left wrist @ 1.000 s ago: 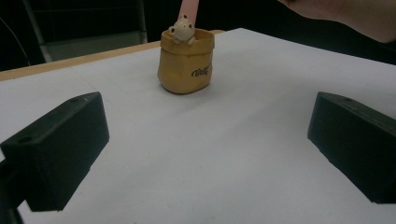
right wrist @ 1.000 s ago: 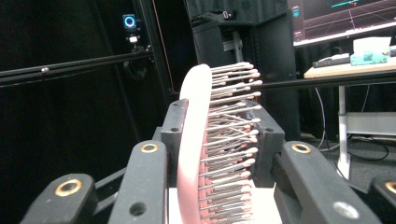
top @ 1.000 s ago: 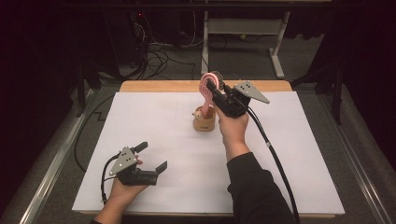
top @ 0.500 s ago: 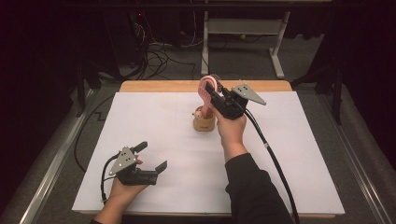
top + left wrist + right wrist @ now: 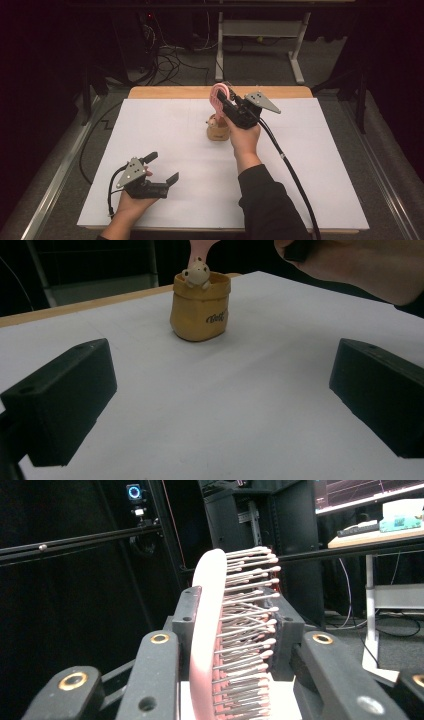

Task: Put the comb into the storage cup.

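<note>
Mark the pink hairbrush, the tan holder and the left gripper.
pink hairbrush [image 5: 207, 630]: right gripper view, back of its head.
tan holder [image 5: 200, 310]: left gripper view, front wall.
left gripper [image 5: 162, 169]: high view, midway between fingertips.

Brush [image 5: 220, 645] handle cut off at bottom edge of right gripper view. In left gripper view brush [image 5: 202, 247] cropped at top; pot [image 5: 200, 305] lettering unreadable.

Right gripper [image 5: 223, 102] held up over far middle of white table [image 5: 165, 130], jaws clamped on pink hairbrush [image 5: 218, 96], brush head pointing up. Small tan pot [image 5: 218, 131] stood on table directly below brush, just left of right hand [image 5: 244, 138]. Left gripper [image 5: 161, 169] rested near left edge, jaws spread, nothing between them, well apart from pot.
</note>
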A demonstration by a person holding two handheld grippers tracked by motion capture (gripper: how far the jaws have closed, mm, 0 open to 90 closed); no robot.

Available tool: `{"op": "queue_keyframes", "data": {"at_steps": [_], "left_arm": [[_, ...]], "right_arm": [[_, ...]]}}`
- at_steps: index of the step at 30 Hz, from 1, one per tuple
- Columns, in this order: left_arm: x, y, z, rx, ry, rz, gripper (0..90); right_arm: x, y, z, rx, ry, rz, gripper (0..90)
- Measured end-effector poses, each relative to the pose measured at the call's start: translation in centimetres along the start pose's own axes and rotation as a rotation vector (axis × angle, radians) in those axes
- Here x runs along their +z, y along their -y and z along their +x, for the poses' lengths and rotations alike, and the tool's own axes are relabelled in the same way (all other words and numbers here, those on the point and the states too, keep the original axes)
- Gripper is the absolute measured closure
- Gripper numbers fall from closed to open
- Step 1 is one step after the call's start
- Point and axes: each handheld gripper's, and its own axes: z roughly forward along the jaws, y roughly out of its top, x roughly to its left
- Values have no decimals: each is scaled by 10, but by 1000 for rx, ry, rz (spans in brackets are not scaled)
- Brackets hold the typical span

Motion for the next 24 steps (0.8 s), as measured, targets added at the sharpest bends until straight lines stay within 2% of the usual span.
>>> {"op": "queue_keyframes", "data": {"at_steps": [19, 24], "left_arm": [[0, 0, 0, -2, 2, 3, 0], [1, 0, 0, -2, 3, 4, 0]], "right_arm": [[3, 5, 0, -1, -10, 13, 662], [2, 2, -3, -8, 16, 35, 647]]}}
